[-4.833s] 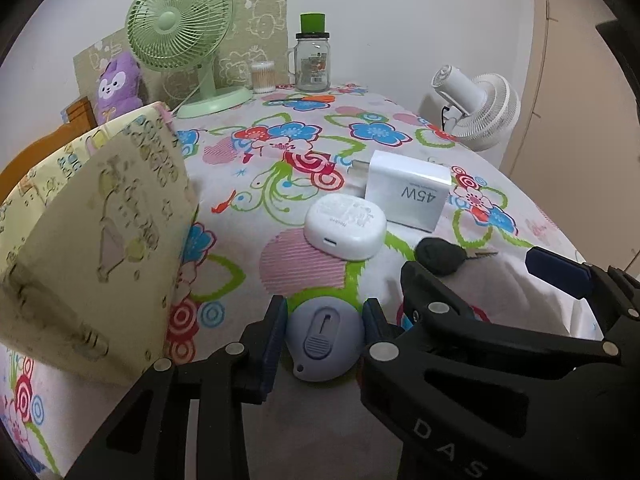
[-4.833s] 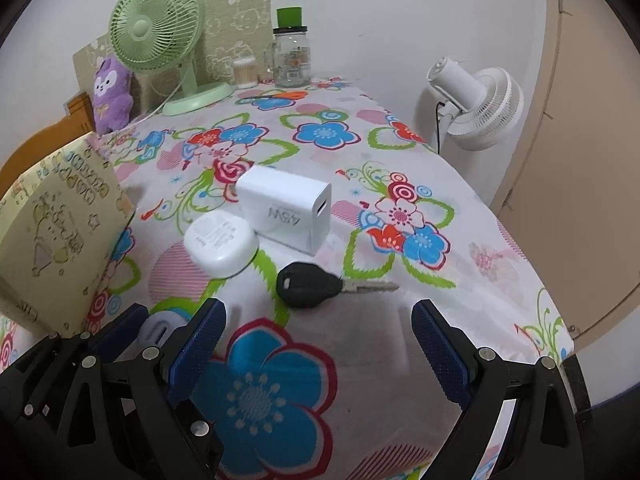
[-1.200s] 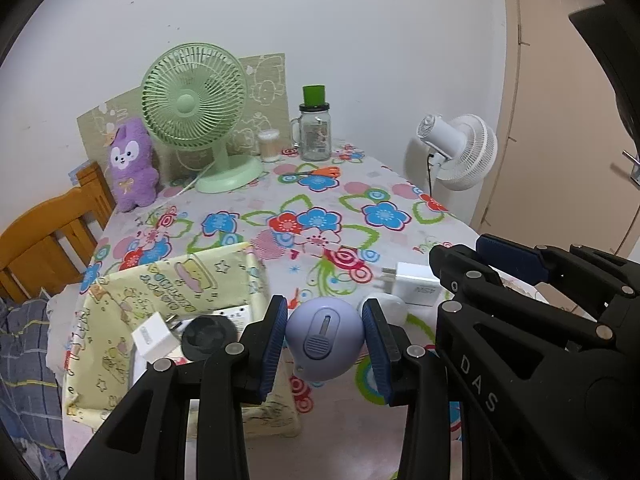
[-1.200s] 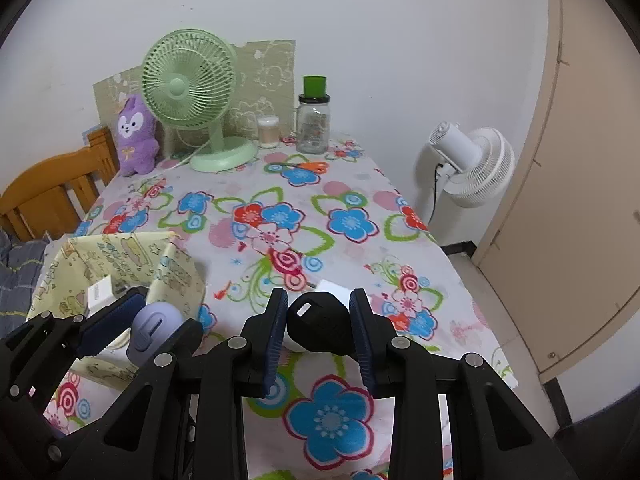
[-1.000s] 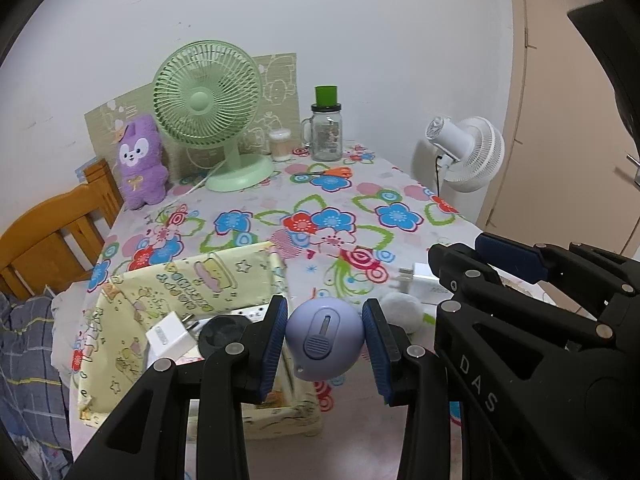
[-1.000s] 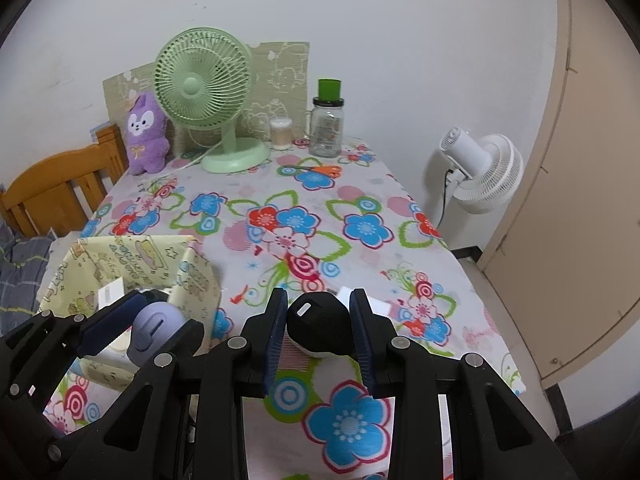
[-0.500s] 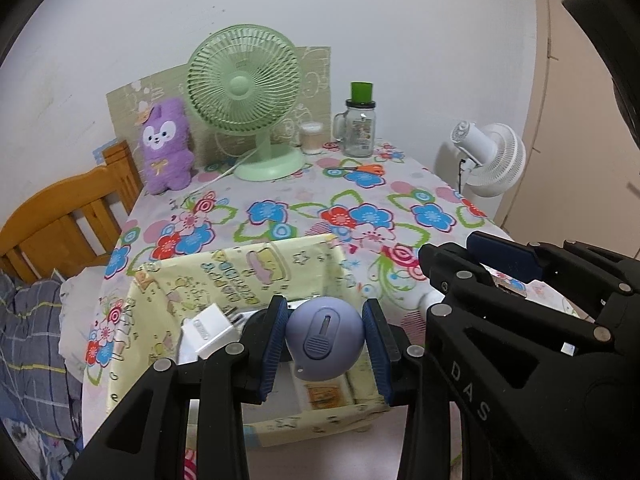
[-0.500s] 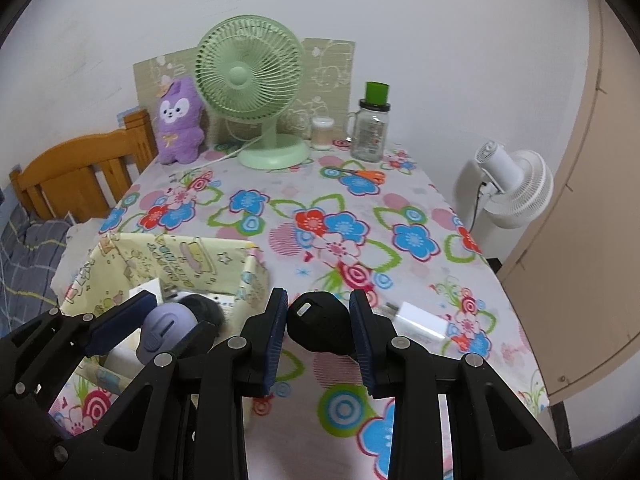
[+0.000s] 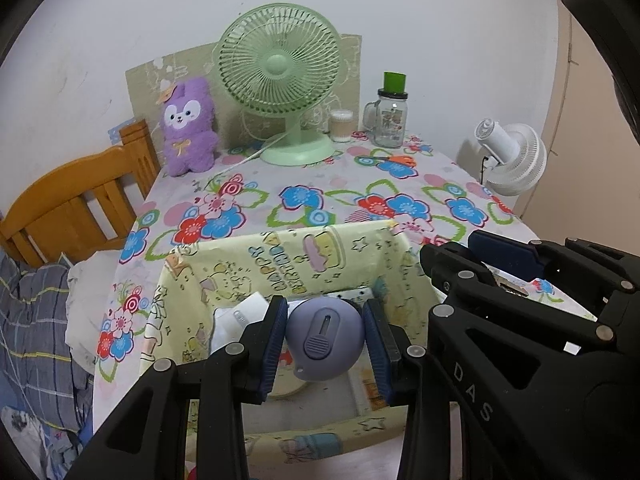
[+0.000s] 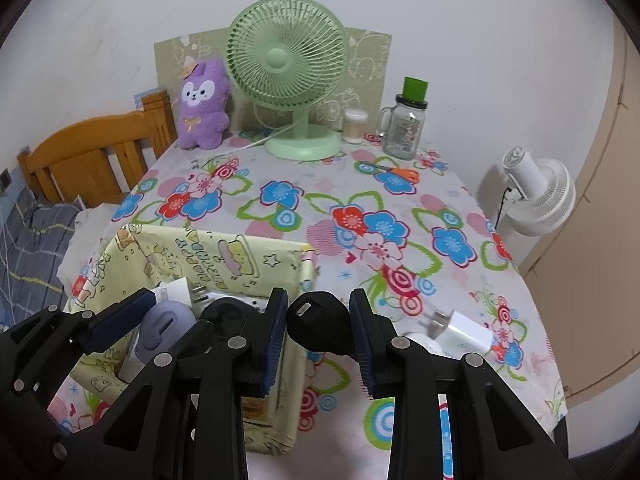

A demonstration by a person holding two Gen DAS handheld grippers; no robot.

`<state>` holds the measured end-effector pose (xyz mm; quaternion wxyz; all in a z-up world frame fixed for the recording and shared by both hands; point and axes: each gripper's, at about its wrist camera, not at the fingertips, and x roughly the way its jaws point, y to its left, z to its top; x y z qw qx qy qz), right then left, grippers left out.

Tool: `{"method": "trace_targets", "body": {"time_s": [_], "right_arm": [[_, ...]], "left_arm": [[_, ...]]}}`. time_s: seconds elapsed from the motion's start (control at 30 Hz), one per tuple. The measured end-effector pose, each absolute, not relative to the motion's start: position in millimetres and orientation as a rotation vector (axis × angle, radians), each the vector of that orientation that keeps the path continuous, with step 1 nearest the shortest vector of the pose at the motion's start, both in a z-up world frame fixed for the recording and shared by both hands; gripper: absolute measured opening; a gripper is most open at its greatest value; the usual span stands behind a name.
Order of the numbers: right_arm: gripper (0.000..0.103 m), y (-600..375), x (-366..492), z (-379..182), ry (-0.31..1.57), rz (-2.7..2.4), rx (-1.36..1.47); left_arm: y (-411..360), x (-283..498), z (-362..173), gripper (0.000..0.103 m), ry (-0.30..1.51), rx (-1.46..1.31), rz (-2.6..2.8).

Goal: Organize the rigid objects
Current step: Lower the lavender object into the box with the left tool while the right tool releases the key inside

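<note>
- Box (image 9: pixel 280 264), yellow and open-topped, sits on the flowered table (image 10: pixel 320 208) at about 7 o'clock from the green fan (image 10: pixel 288 56).
- Charger (image 10: pixel 464 330) lies on the table at 3 o'clock of the box.
- Left gripper (image 9: pixel 325 340) is clamped on a purple tag (image 9: pixel 325 338), held over the box.
- Right gripper (image 10: pixel 319 330) is clamped on a black key (image 10: pixel 319 324), just beside the box's right wall.

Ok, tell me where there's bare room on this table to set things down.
Free: the wide floral tablecloth between the yellow box and the green fan. Crowded: the back edge with fan, plush toy, jar and scissors; and by the white charger.
</note>
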<state>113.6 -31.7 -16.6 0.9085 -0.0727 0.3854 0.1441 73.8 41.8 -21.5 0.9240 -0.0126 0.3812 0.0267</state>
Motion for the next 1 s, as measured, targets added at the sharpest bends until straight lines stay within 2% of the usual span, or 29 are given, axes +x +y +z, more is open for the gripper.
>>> {"method": "trace_targets", "body": {"time_s": [1.0], "right_arm": [[0.035, 36, 140, -50, 0.857, 0.389, -0.204]], "left_arm": [[100, 93, -57, 0.040, 0.858, -0.075, 0.166]]}}
